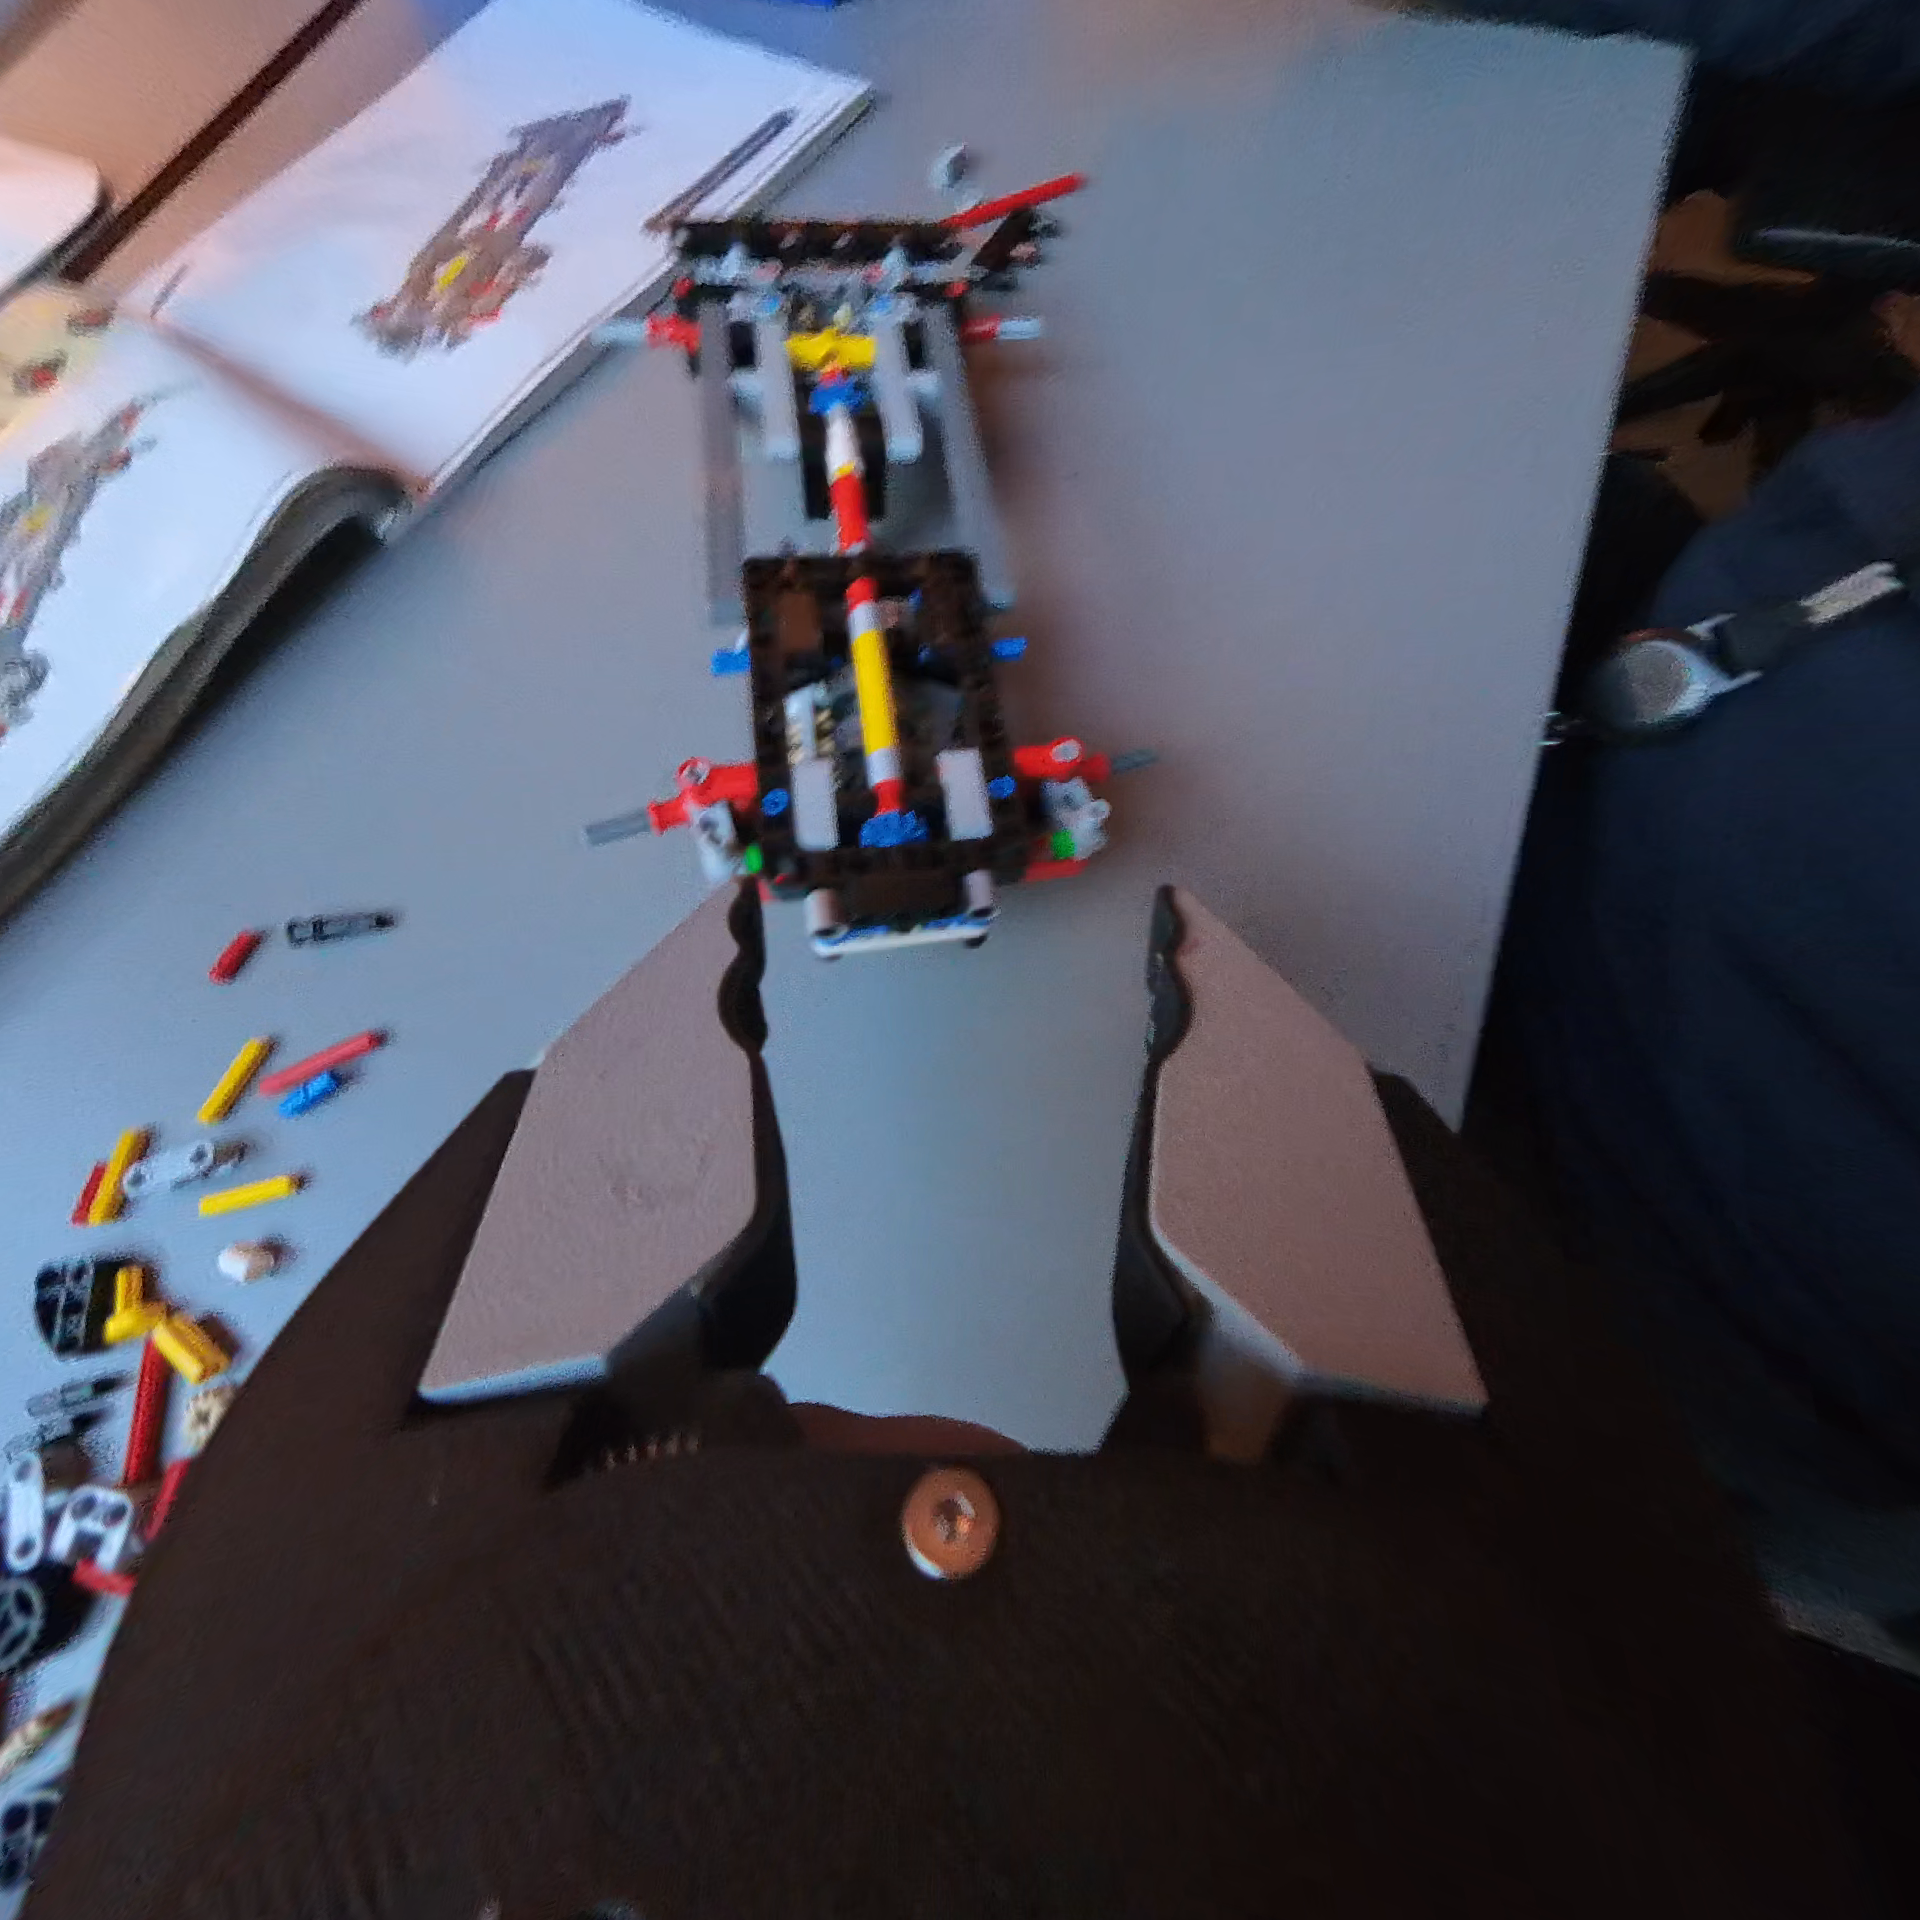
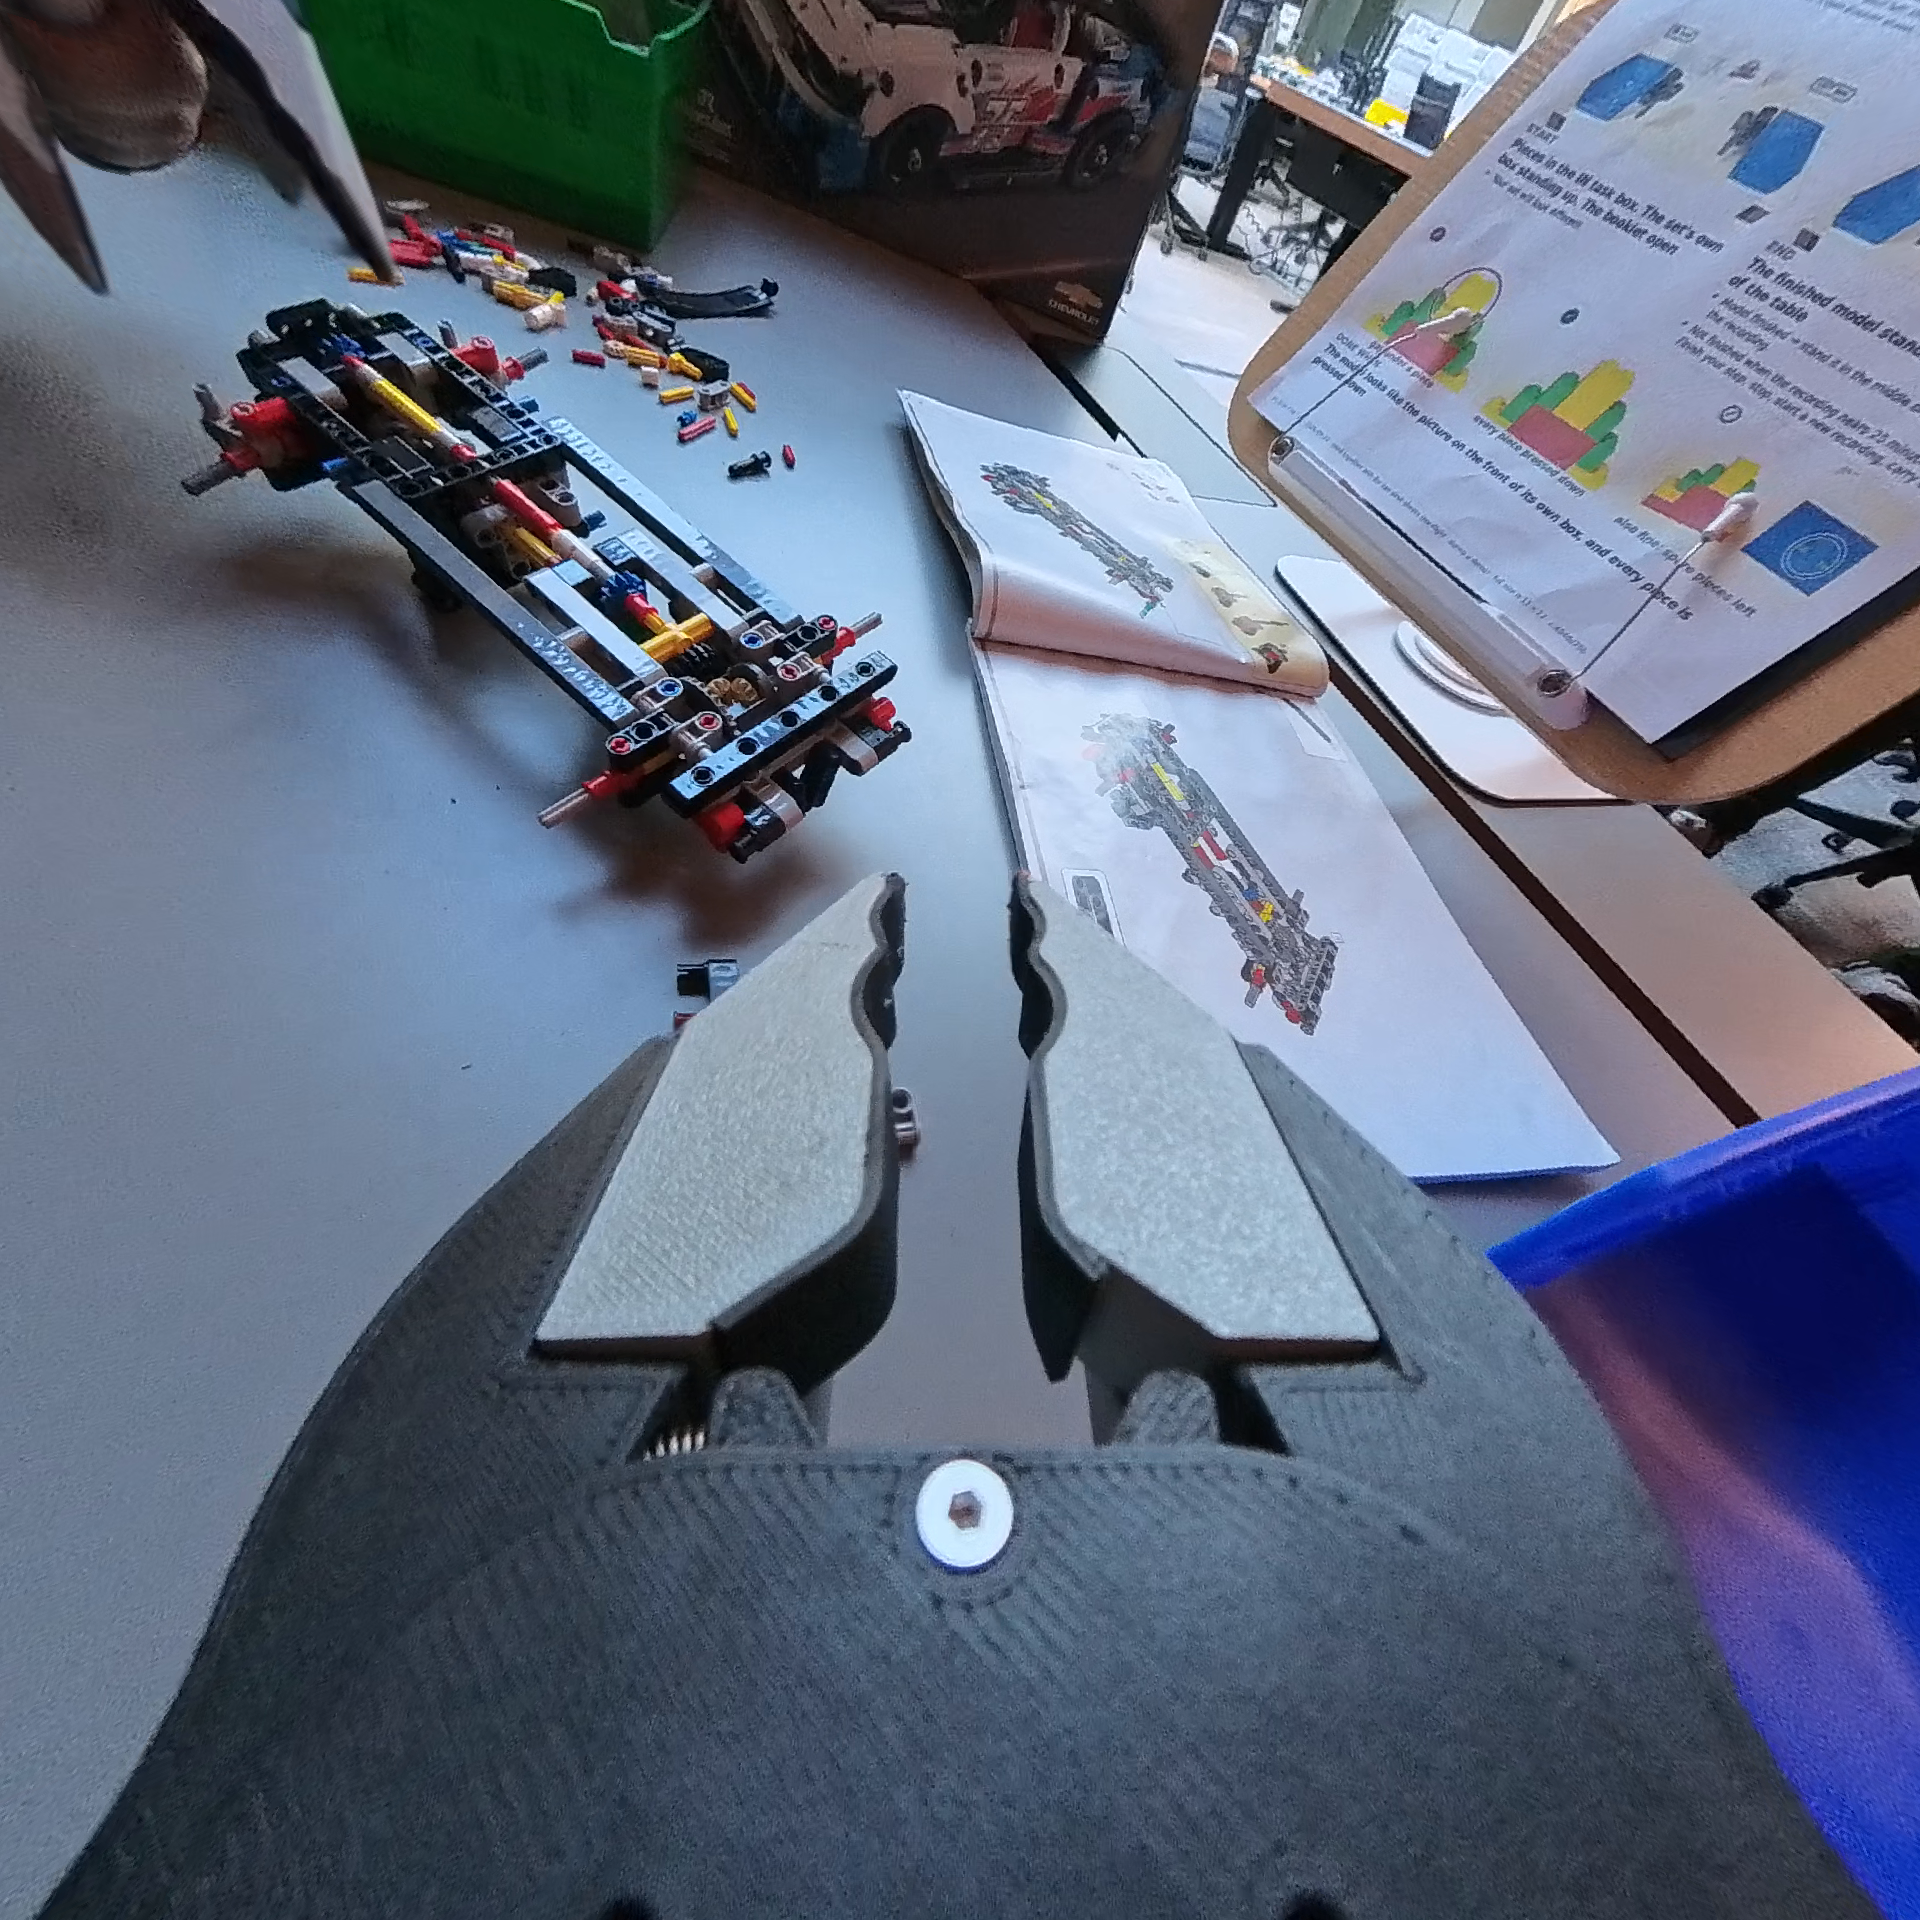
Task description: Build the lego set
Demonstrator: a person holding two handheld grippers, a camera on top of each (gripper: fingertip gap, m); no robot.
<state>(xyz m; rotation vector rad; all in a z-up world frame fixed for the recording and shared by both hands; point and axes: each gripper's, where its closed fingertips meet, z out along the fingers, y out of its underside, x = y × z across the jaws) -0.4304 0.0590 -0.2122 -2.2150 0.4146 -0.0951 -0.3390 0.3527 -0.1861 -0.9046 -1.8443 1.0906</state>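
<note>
- Black-bodied left gripper [image 1: 956, 904] fills the near view, jaws spread wide with nothing between them; its left fingertip [image 1: 744, 935] sits just beside the chassis model [image 1: 873, 717] — contact is too blurred to call.
- Right gripper [image 2: 956, 894] hovers over bare table [image 2: 260, 1039], jaws narrowly parted and empty, near the open instruction booklet [image 2: 1247, 883].
- To take the model well, I would judge it best to straddle the black end frame squarely — not the thin protruding axles.
- Loose parts [image 1: 239, 1132] lie well to the left.
- Writing shows on the propped instruction sheet [image 2: 1621, 343] and the car-picture box [image 2: 935, 114]; a carmaker's emblem marks the box corner.
</note>
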